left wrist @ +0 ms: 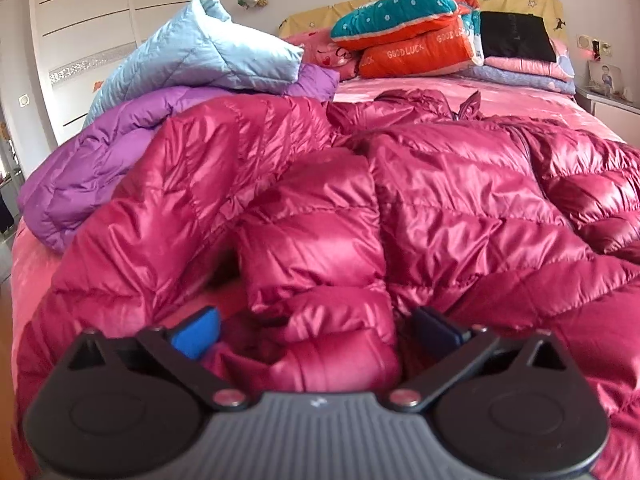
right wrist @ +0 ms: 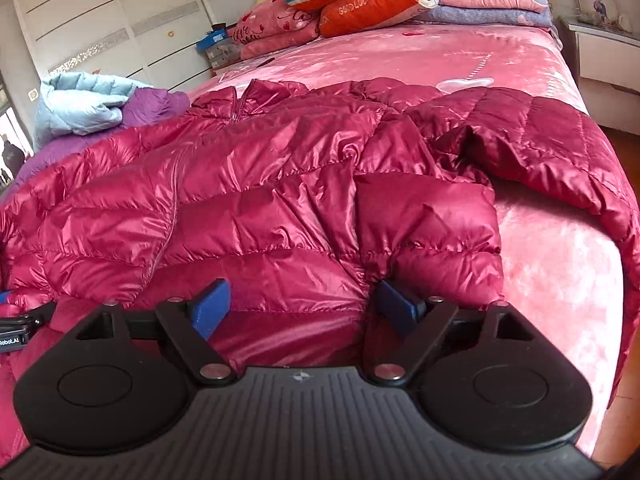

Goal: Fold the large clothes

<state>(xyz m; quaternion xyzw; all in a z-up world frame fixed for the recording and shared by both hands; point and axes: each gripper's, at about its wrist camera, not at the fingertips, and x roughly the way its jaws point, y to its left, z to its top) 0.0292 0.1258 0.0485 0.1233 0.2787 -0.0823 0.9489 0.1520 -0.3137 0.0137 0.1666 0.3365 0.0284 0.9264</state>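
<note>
My two grippers, left (left wrist: 316, 330) and right (right wrist: 305, 306), gape wide over the puffy red coat (right wrist: 248, 208) (soft, slippery, probably light); I'd pinch its near hem.

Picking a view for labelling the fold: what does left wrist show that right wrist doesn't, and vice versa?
Left wrist only: the left gripper, open, jacket fabric bulging between its fingers, and the yellow headboard.

Right wrist only: the right gripper, open at the jacket's near hem, a sleeve draped towards the bed's right edge, and boxes by the wardrobe.

Both: the magenta down jacket spread on the pink bed, the light blue jacket on the purple one, and folded quilts at the head.
</note>
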